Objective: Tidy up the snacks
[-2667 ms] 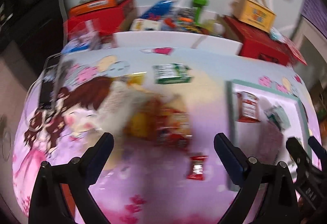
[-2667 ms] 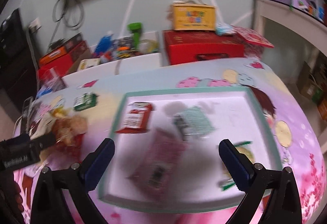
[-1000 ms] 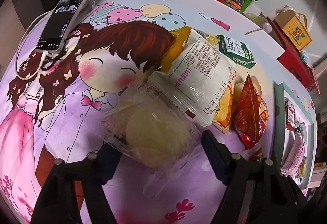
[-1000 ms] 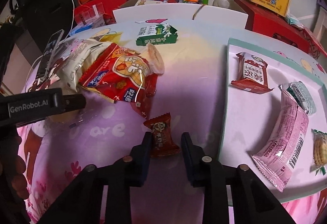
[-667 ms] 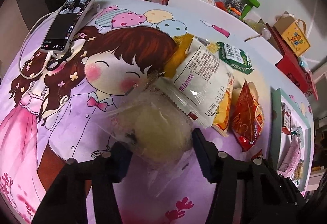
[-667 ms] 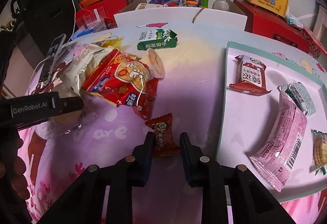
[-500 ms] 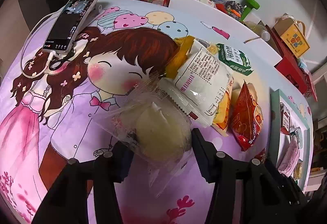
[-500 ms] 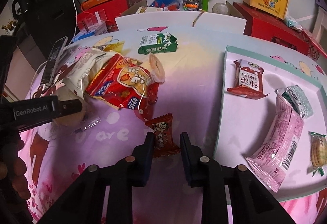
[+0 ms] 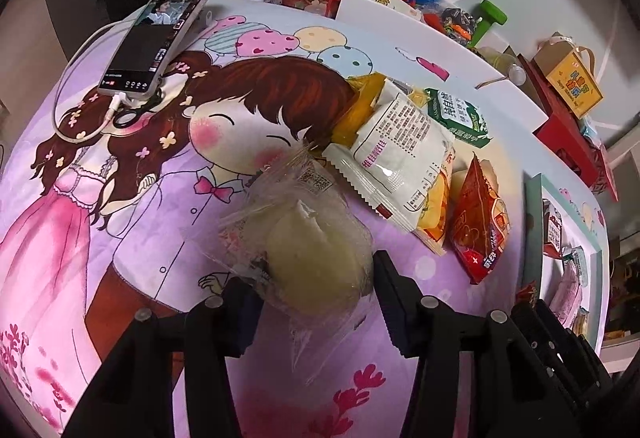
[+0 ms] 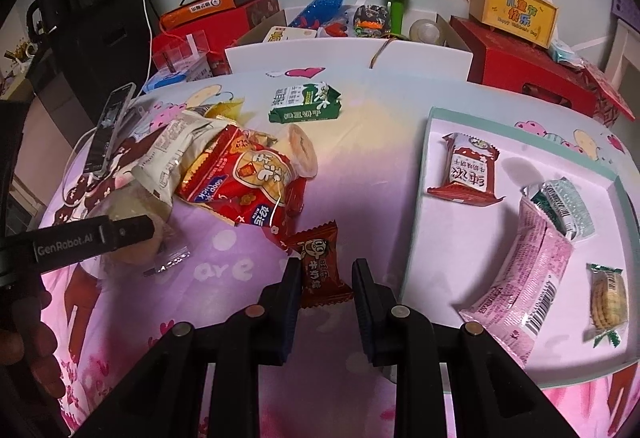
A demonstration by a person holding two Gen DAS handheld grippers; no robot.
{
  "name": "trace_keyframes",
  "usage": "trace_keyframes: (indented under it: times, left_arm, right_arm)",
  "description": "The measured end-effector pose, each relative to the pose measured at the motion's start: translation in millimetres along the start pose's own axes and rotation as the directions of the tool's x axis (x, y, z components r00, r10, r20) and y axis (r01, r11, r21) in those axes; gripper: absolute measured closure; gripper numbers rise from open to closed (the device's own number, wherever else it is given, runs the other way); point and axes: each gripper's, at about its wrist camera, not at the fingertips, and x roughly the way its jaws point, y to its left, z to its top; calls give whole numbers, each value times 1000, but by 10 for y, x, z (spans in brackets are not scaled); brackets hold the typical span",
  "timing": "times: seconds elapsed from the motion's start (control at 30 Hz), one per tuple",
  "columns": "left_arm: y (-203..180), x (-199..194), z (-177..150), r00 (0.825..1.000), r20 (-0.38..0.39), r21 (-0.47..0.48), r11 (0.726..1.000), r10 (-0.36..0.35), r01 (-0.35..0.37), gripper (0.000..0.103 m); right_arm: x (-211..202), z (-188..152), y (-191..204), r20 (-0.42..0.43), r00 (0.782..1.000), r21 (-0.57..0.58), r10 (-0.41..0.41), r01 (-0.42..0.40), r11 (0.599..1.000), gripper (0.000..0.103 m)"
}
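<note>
Two-handed gathering of loose snacks from a desk (image 10: 360, 166) covered with a cartoon-print cloth. The left claw (image 9: 312, 278) is clenched on a clear-wrapped bun (image 9: 308, 250), its jaws bearing on either side of the soft pale body, probably because the loose film gives no firm purchase. The right claw (image 10: 326, 278) is narrowed around a small red candy (image 10: 320, 262), the jaws just beside its flanks; whether they already pinch it cannot be told. Both pieces sit near a heap in which a white packet (image 9: 400, 142) overlaps a red snack bag (image 10: 248, 178), with a green milk carton (image 10: 304, 104) lying apart beyond it. The destination is judged to be the green-rimmed tray (image 10: 416, 198) at the right, which holds a red wafer pack (image 10: 468, 170), a long pink packet (image 10: 524, 270) partly overlapped by a green-and-white sachet (image 10: 564, 206), and a round cracker pack (image 10: 608, 294). Items within it lie flat and mostly separate, leaving bare floor near the rim closest to the candy. A phone (image 9: 160, 34) rests at the desk's far left.
</note>
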Motion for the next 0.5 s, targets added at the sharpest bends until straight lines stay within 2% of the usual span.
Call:
trace_keyframes:
  times: [0.5]
  left_arm:
    - [-89, -315, 23, 997, 76, 23, 1000, -21, 19, 50]
  right_arm:
    - [-195, 35, -76, 41, 999, 16, -6, 5, 1000, 76]
